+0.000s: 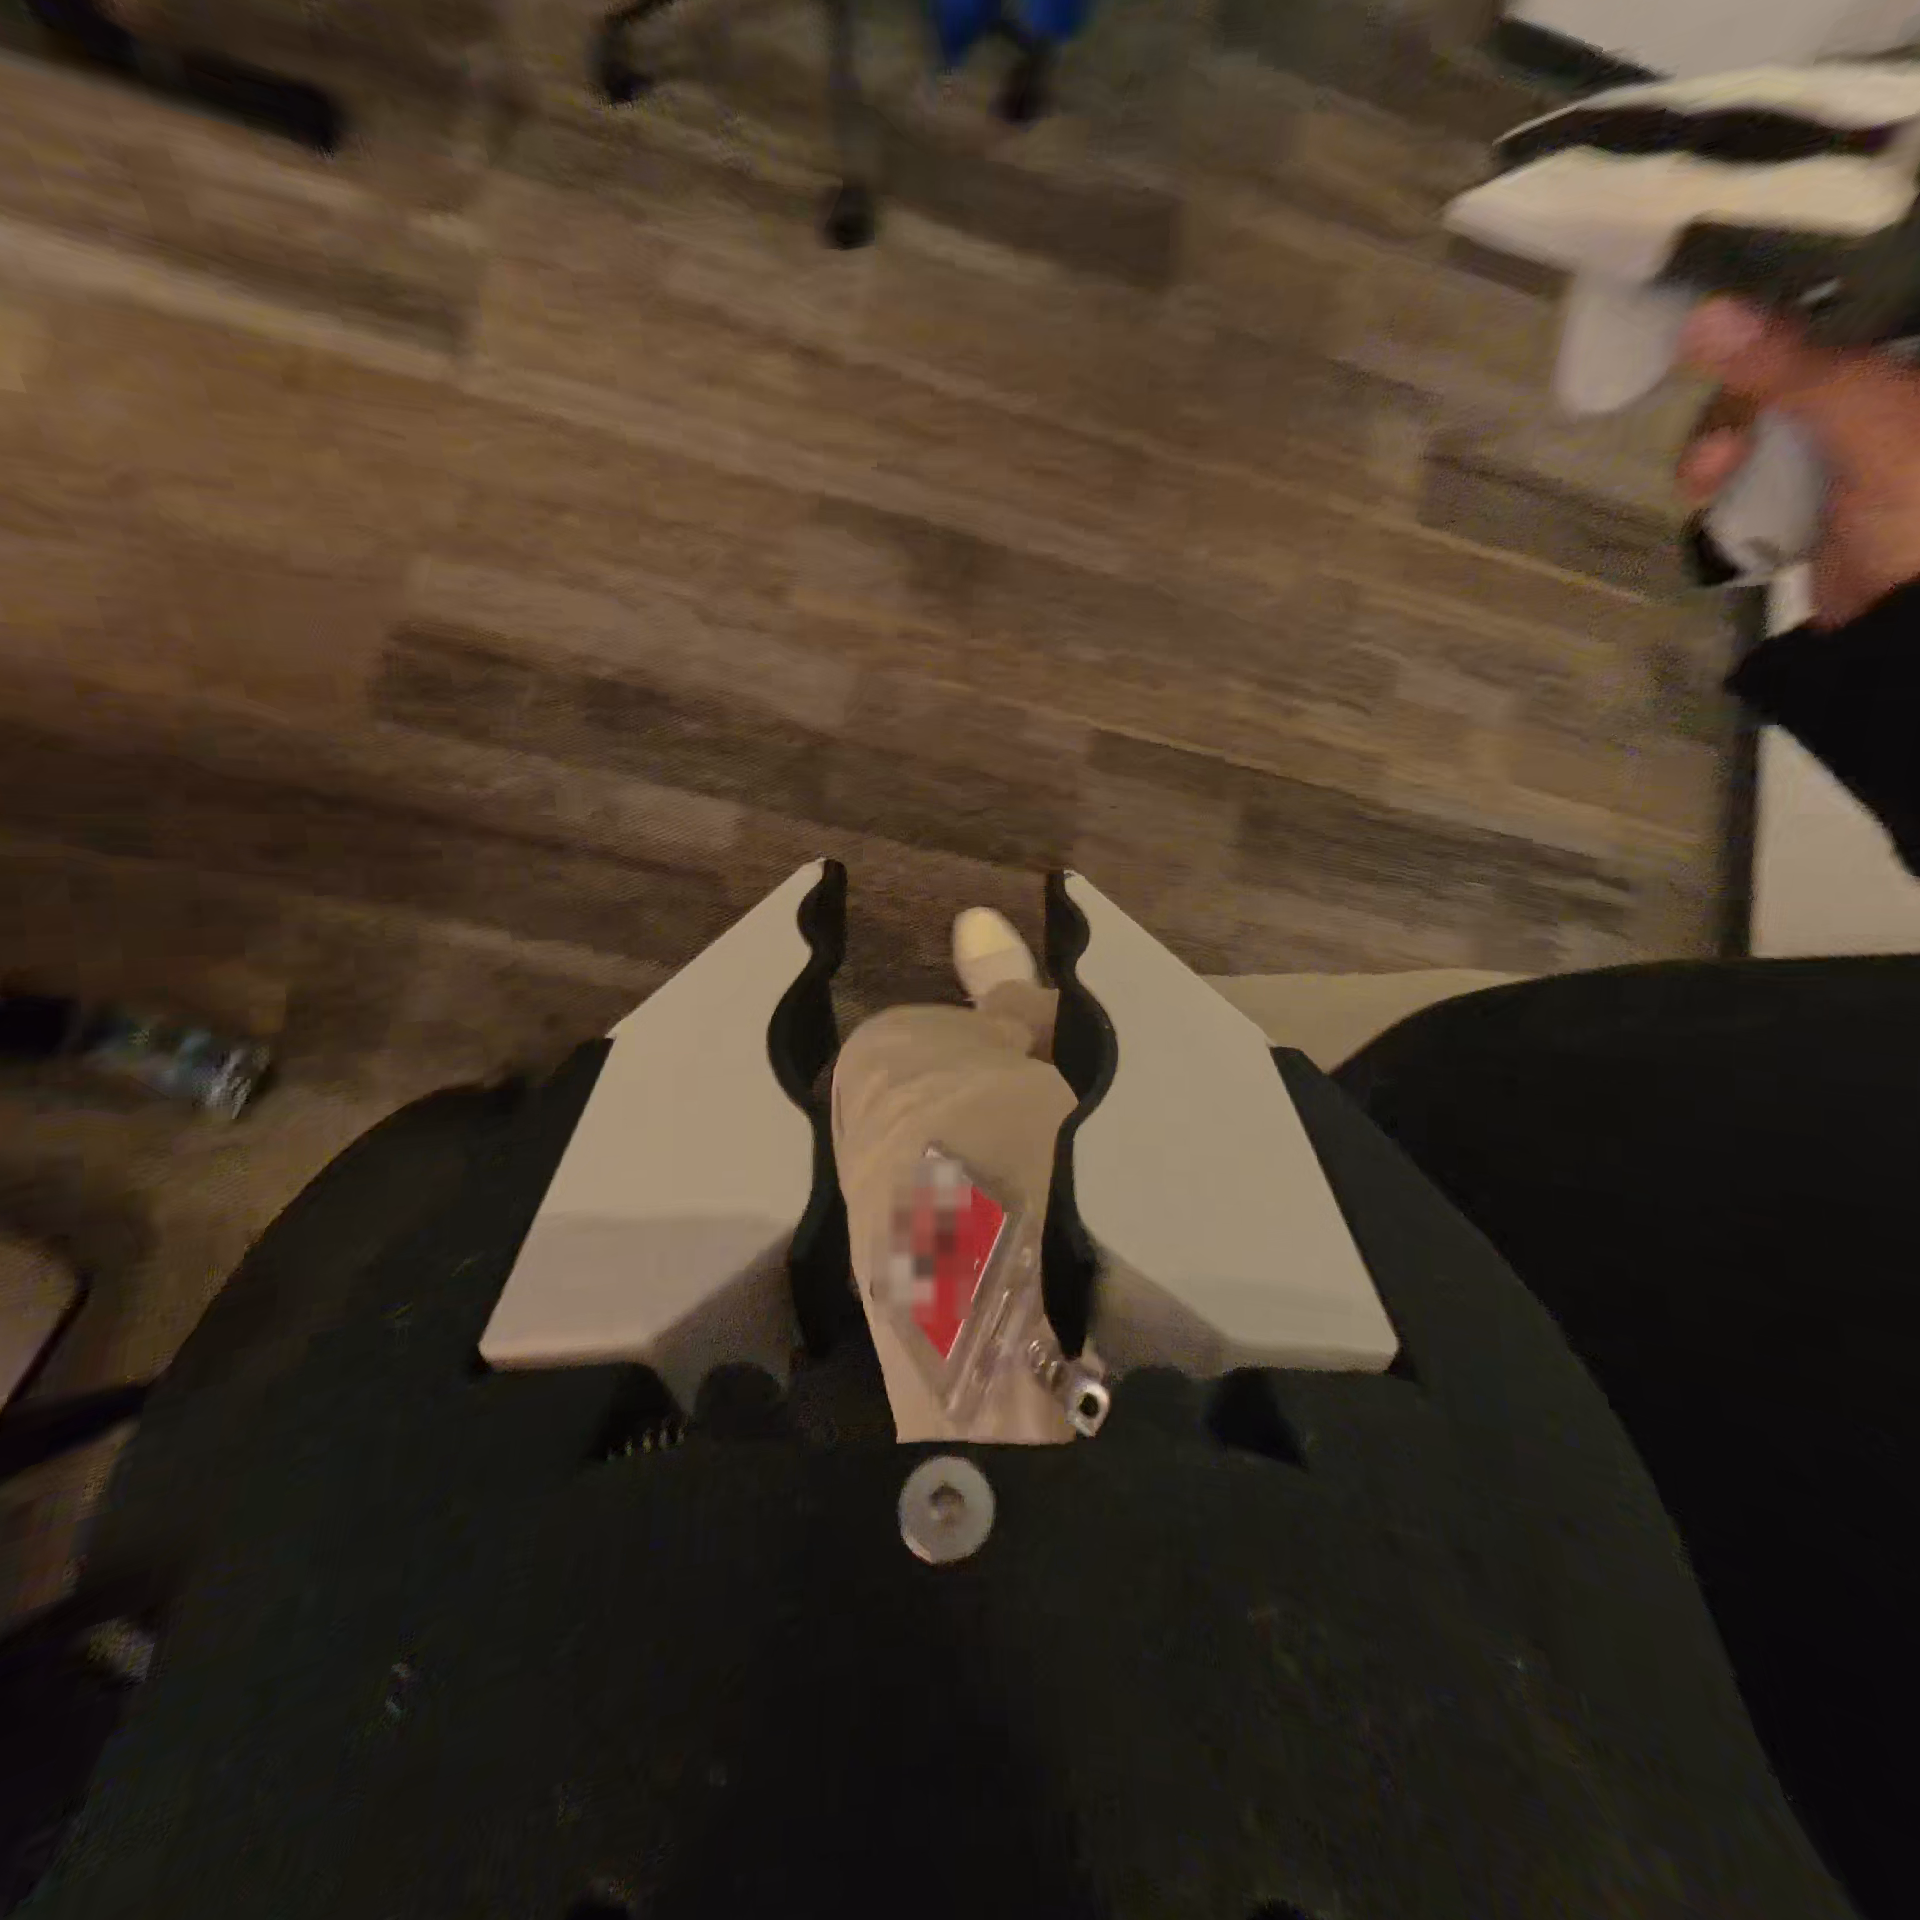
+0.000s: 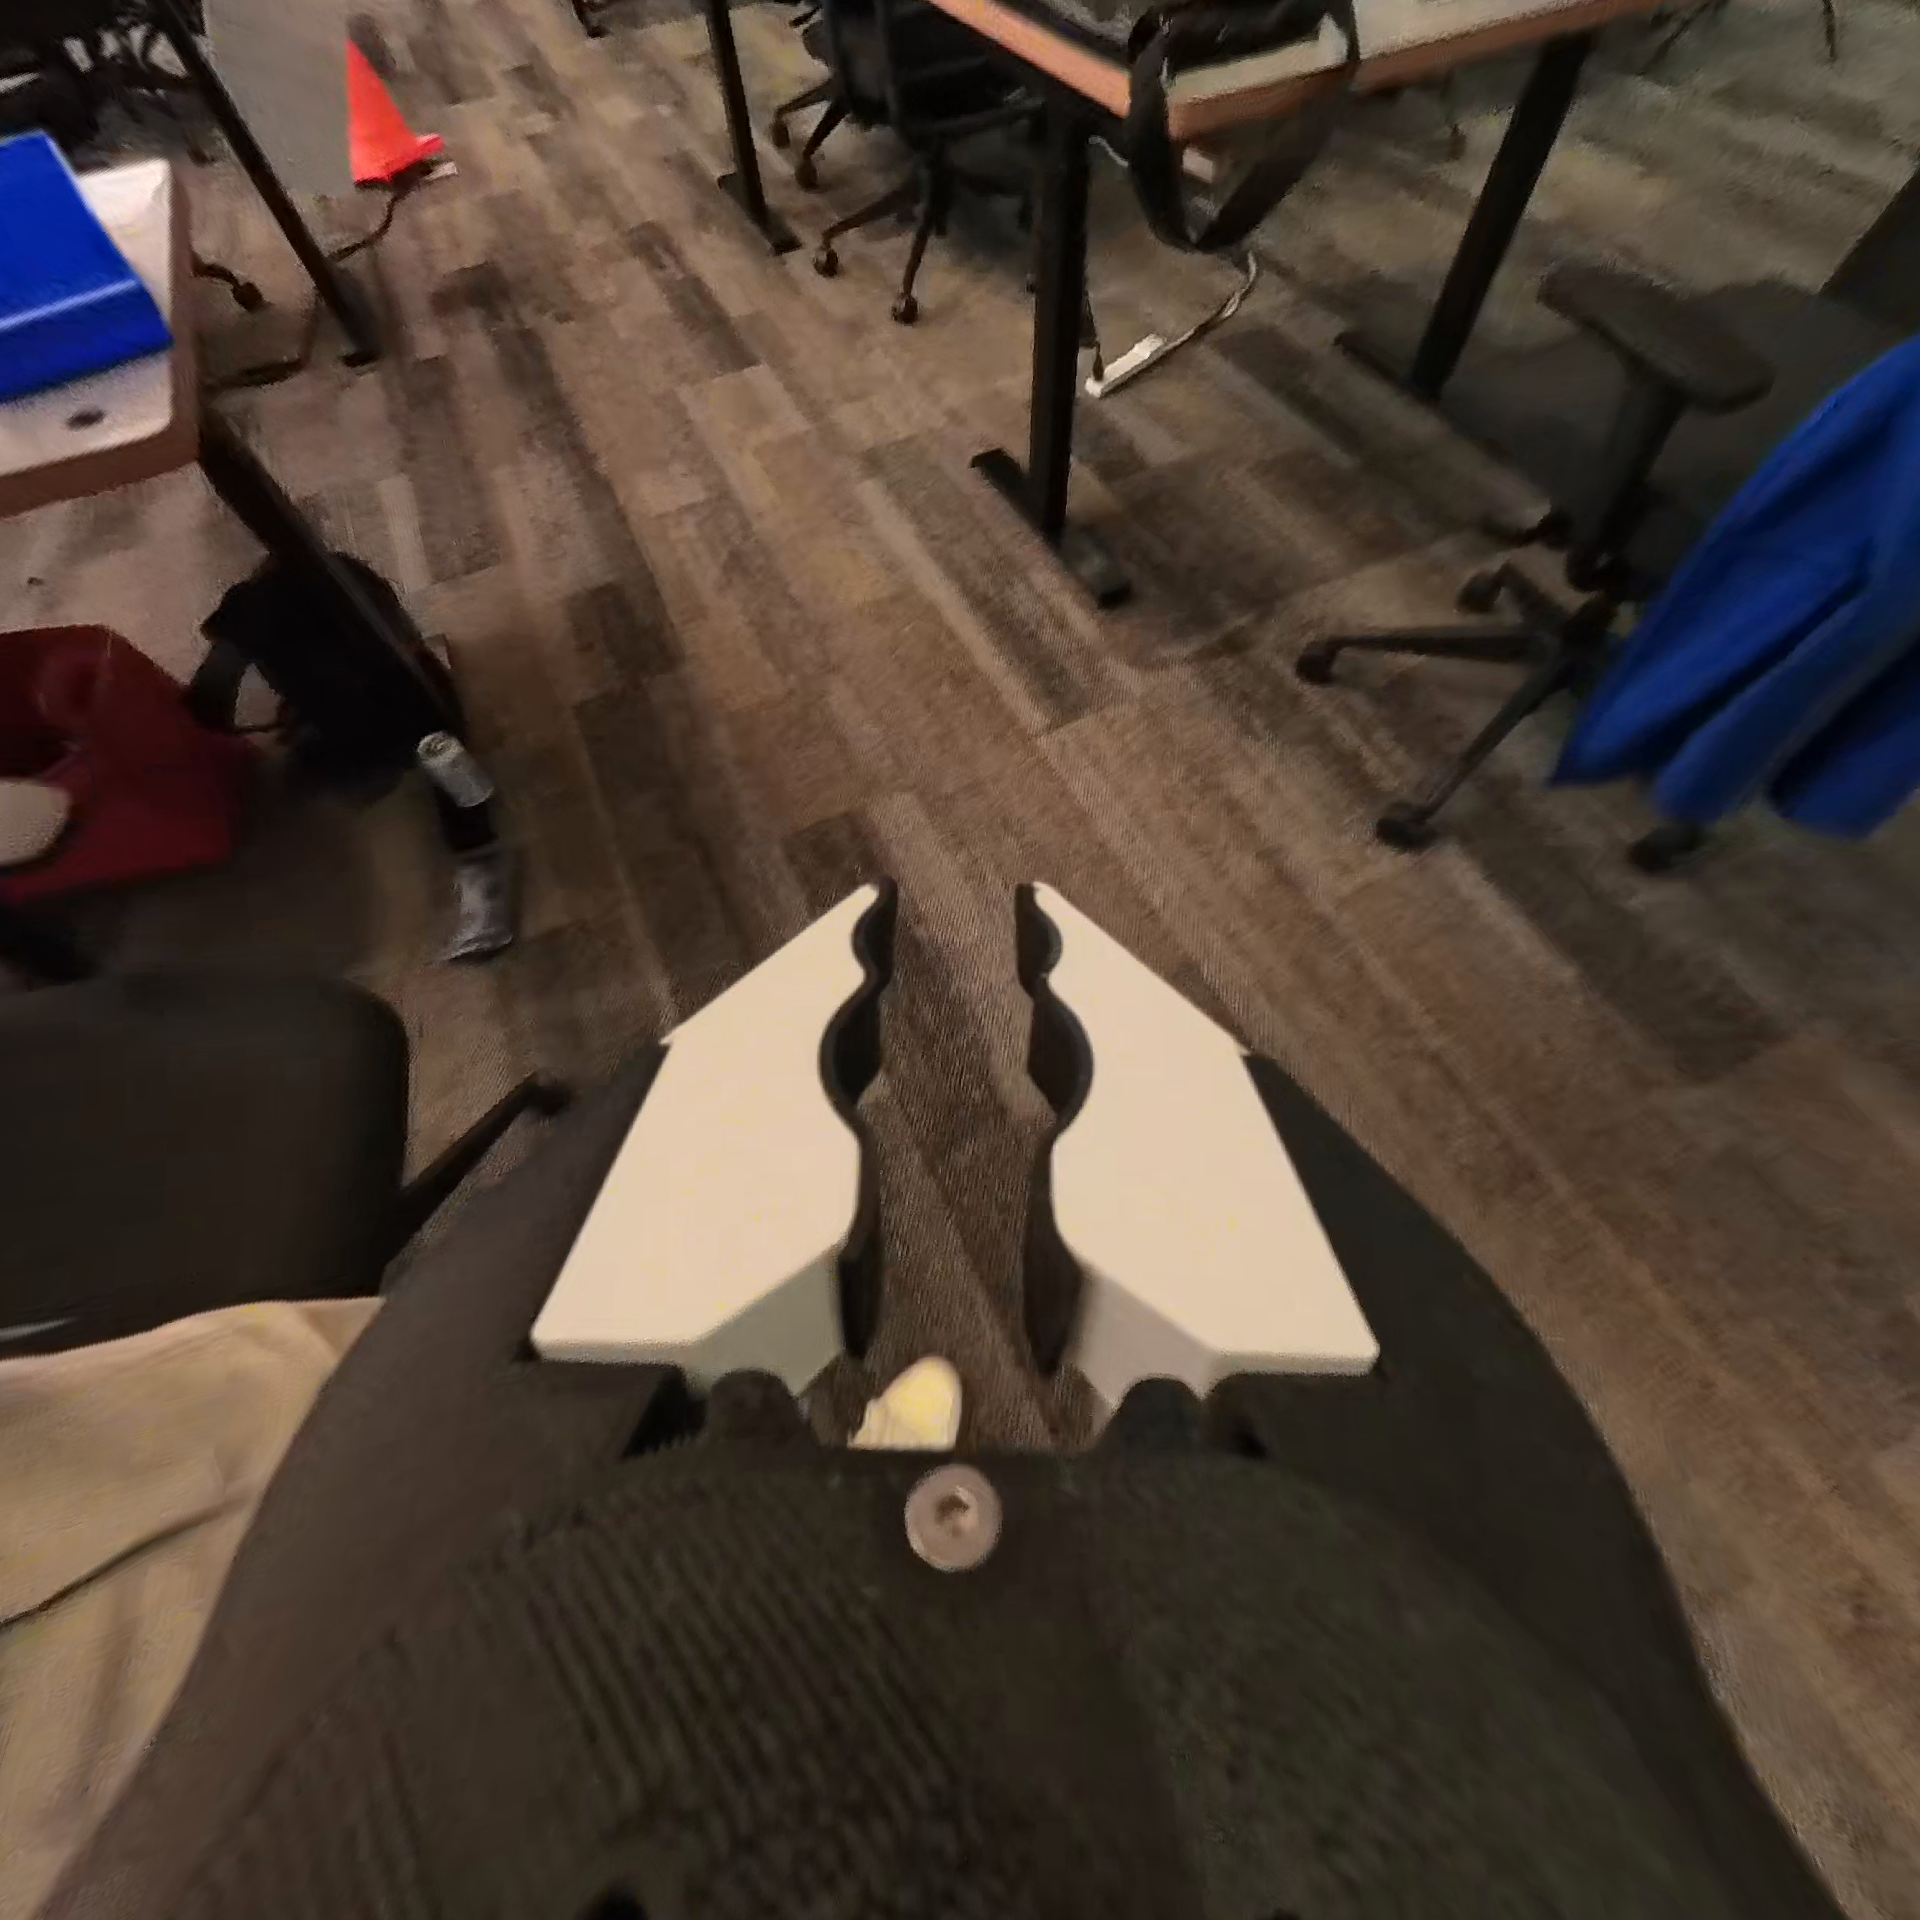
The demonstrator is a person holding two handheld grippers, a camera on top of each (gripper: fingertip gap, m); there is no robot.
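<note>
My left gripper (image 1: 945, 878) is open and empty and points down at the brown patterned carpet (image 1: 727, 520). Below the gap between its fingers I see a person's leg in beige trousers (image 1: 935, 1091), a white shoe (image 1: 987, 945) and a hanging badge with a red card (image 1: 966, 1278). The other gripper (image 1: 1662, 208), blurred, is held by a hand (image 1: 1818, 468) at the upper right of this view. My right gripper (image 2: 956, 899) is open and empty over the carpet (image 2: 831, 623). A white shoe tip (image 2: 914, 1403) shows at the base of its fingers.
A black chair seat (image 2: 177, 1143) and beige trousers (image 2: 135, 1507) are at the left. Ahead stand a desk leg (image 2: 1055, 364), an office chair (image 2: 1558, 623) with a blue jacket (image 2: 1787, 623), an orange cone (image 2: 379, 114), a blue box (image 2: 62, 270) and a black bag (image 2: 312, 655). About 30 cm separates my left fingertips from my right.
</note>
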